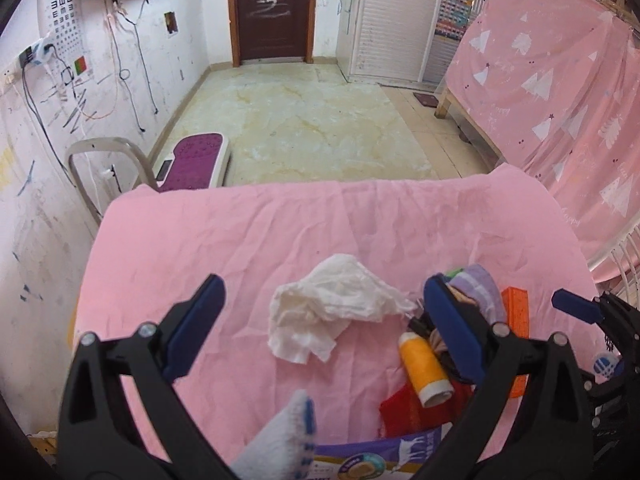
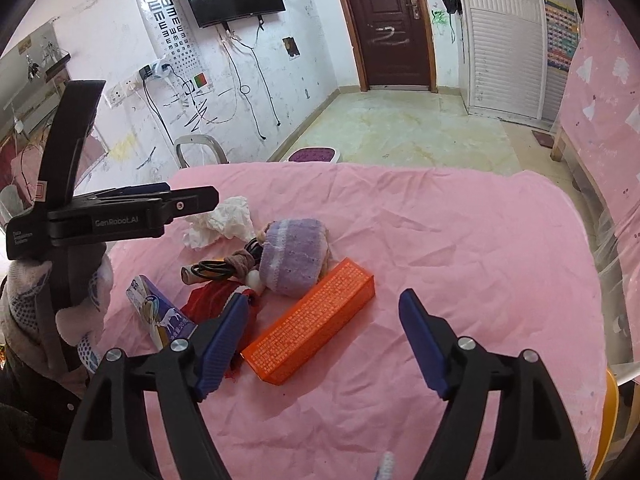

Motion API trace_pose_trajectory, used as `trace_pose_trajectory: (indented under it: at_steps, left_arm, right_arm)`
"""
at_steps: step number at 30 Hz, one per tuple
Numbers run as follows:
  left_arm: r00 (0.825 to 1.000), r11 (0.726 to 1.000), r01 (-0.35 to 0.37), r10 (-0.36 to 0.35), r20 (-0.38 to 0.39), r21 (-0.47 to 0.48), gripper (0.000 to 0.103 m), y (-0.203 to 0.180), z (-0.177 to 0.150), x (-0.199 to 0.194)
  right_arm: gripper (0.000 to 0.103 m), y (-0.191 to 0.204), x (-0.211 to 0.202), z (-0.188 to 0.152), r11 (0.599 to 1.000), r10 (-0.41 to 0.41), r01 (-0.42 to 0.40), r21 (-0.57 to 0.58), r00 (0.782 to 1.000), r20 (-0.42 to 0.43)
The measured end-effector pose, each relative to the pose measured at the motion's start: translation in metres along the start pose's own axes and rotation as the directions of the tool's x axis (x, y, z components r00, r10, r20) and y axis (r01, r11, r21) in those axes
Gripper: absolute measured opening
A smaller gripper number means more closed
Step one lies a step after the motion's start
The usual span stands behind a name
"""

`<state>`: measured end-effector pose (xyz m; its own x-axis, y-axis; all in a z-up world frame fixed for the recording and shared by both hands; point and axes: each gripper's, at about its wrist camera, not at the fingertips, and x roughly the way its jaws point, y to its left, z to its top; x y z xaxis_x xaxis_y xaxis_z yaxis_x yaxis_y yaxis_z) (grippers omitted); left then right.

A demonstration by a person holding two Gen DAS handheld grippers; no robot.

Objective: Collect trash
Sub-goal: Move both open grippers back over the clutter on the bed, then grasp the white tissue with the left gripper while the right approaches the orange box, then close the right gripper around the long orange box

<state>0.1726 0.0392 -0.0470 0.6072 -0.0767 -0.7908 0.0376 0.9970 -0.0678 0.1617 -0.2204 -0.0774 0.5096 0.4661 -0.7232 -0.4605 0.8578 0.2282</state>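
A crumpled white tissue [image 1: 332, 314] lies on the pink cloth [image 1: 224, 240], and my left gripper [image 1: 324, 292] hangs open just over it with a finger on either side, not touching. To its right sits a heap: a yellow bottle [image 1: 422, 364], a red cloth [image 1: 412, 410], a rolled purple sock [image 2: 292, 256], a black cable [image 2: 216, 268] and a purple milk carton [image 2: 160, 320]. An orange box [image 2: 316, 328] lies slantwise between the spread fingers of my right gripper [image 2: 324, 302], which is open and above it. The left gripper [image 2: 200, 200] shows side-on near the tissue [image 2: 224, 220].
The pink-covered table ends at its far edge [image 2: 400, 170], with tiled floor beyond. A grey chair back [image 1: 104, 168] and a purple footboard [image 1: 192, 160] stand past the far left corner. A pink curtain [image 1: 560, 100] and a white fan guard [image 1: 624, 260] are to the right.
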Motion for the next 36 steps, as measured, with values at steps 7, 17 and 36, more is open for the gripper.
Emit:
trace_pose_trajectory:
  at_steps: [7, 17, 36]
  left_arm:
    - [0.997, 0.999, 0.041, -0.041, -0.064, -0.008, 0.095, 0.006, 0.001, 0.028]
    - [0.992, 0.996, 0.056, -0.048, -0.113, 0.073, 0.039, -0.001, -0.010, 0.040]
    - [0.997, 0.997, 0.061, -0.062, 0.034, 0.044, 0.025, -0.002, -0.010, -0.010]
  right_arm:
    - [0.068, 0.007, 0.018, 0.001, 1.000, 0.007, -0.008, -0.019, 0.999, -0.040]
    - [0.068, 0.006, 0.032, 0.000, 1.000, 0.016, -0.016, -0.008, 0.997, -0.072]
    - [0.034, -0.002, 0.039, 0.007, 0.996, -0.071, 0.076, 0.042, 0.990, -0.125]
